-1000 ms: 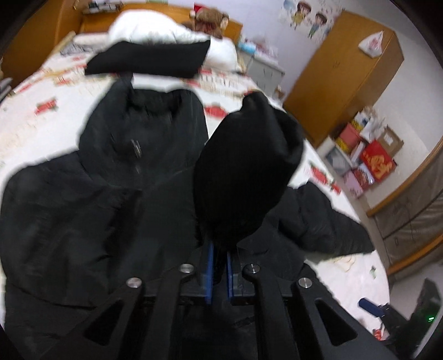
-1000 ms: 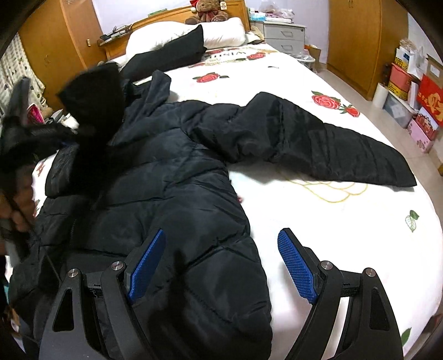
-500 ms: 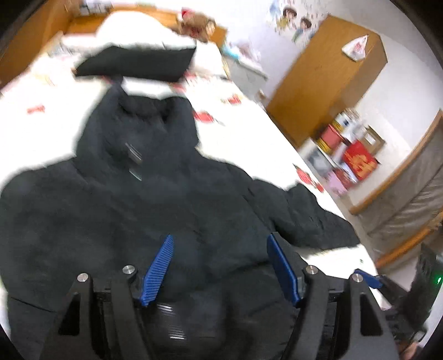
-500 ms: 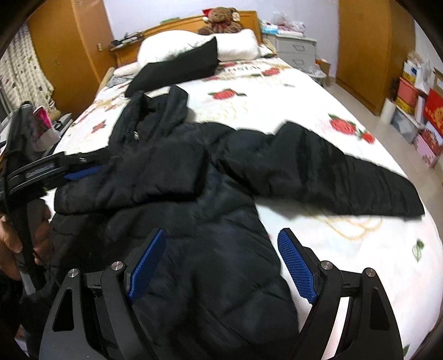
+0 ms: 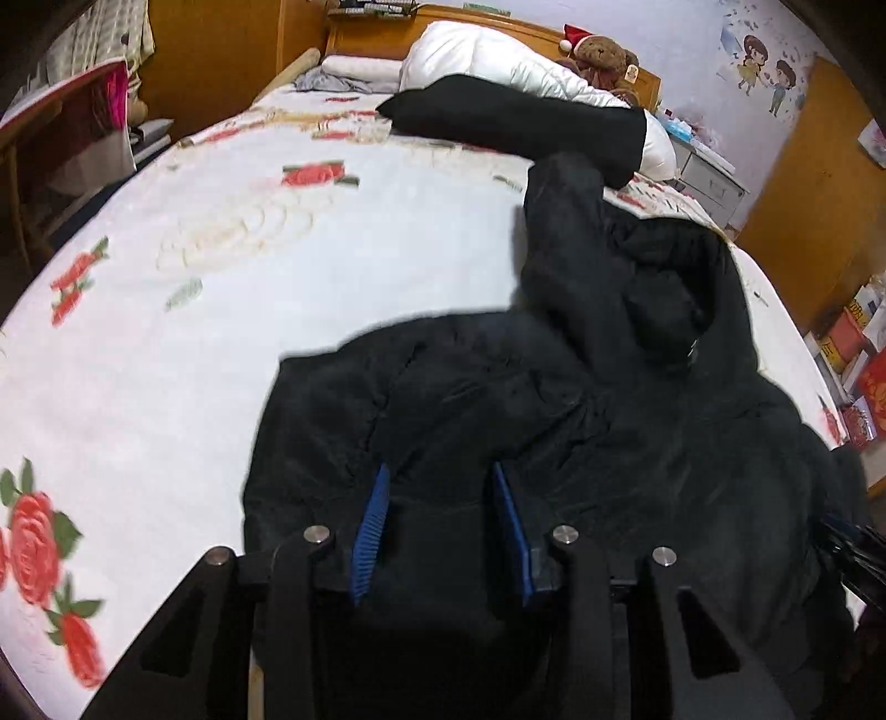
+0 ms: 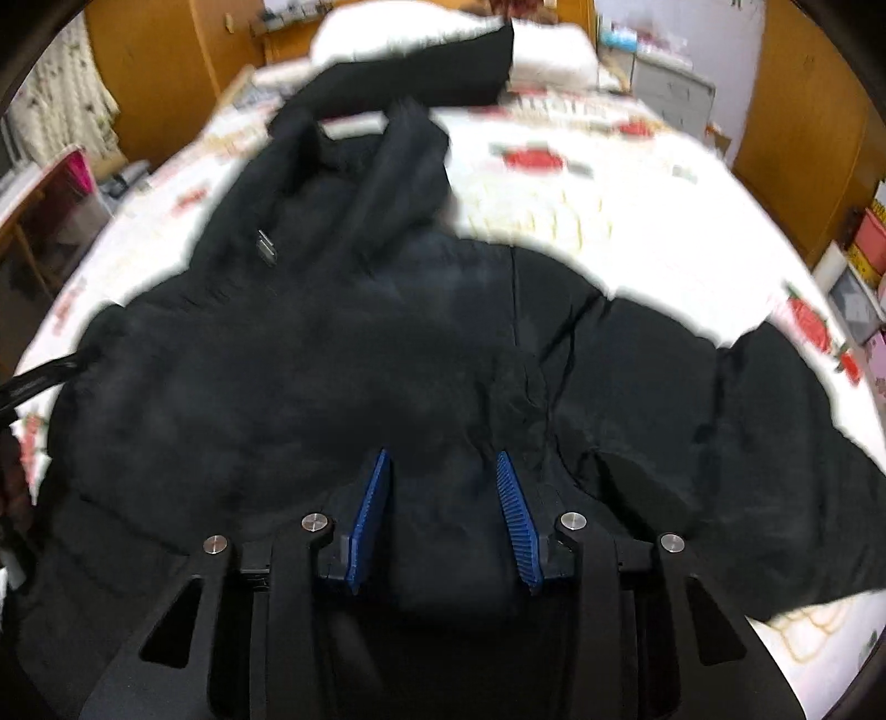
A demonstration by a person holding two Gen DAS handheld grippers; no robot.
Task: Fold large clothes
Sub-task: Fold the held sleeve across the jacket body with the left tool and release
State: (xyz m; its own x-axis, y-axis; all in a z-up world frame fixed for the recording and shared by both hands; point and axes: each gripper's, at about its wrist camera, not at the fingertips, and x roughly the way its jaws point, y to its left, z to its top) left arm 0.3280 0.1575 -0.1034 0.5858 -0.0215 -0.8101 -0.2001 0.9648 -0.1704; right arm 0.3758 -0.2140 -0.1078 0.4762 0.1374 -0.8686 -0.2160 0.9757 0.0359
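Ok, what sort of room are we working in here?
Most likely a home bedroom: a bed with a rose-print sheet, a white pillow by a wooden headboard with a teddy bear, and wooden wardrobes alongside.

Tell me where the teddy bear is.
In the left wrist view, the teddy bear sits top right at the wooden headboard, behind the white pillow and above the black jacket.

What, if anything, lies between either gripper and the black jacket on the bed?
Nothing visible. The left gripper and right gripper are both right over the black jacket, jaws closing with its fabric already between them.
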